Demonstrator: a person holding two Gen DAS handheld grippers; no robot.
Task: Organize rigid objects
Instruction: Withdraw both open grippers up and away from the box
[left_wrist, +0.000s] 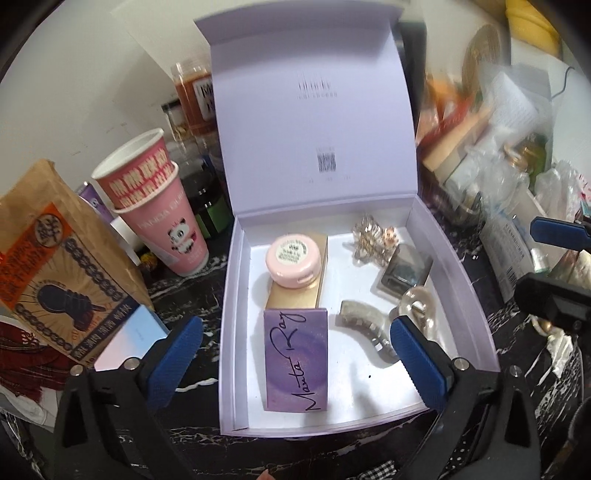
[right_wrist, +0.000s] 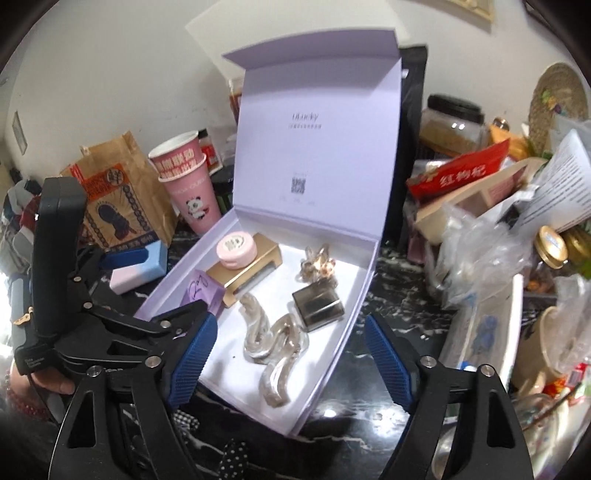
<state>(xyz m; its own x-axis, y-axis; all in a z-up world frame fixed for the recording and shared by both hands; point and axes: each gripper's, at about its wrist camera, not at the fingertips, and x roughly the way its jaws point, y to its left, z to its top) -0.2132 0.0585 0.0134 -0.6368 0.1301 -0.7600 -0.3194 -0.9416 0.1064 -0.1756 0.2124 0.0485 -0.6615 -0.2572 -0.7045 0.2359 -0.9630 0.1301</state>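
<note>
An open lavender box (left_wrist: 236, 295) with its lid upright sits on the dark marble counter. Inside lie a purple "Manta Ray" palette (left_wrist: 295, 360), a gold box (left_wrist: 295, 295) with a pink round compact (left_wrist: 291, 264) on top, a pearly claw clip (left_wrist: 364, 325), an ornate clip (left_wrist: 373, 238) and a dark square case (left_wrist: 404, 273). My left gripper (left_wrist: 295, 322) hovers open over the palette end, its pads touching nothing. My right gripper (right_wrist: 291, 319) hangs open above the claw clips (right_wrist: 273, 343), holding nothing. One of its blue fingers (left_wrist: 557, 230) shows at the left wrist view's right edge.
Two stacked pink paper cups (left_wrist: 162, 221), a brown paper bag (left_wrist: 62, 258) and a small pastel box (left_wrist: 129, 343) crowd the box's left side. Jars (right_wrist: 454, 125), a red packet (right_wrist: 461, 173) and plastic bags (right_wrist: 480, 258) pile up on its right. A person's hand (right_wrist: 55, 384) holds the left gripper.
</note>
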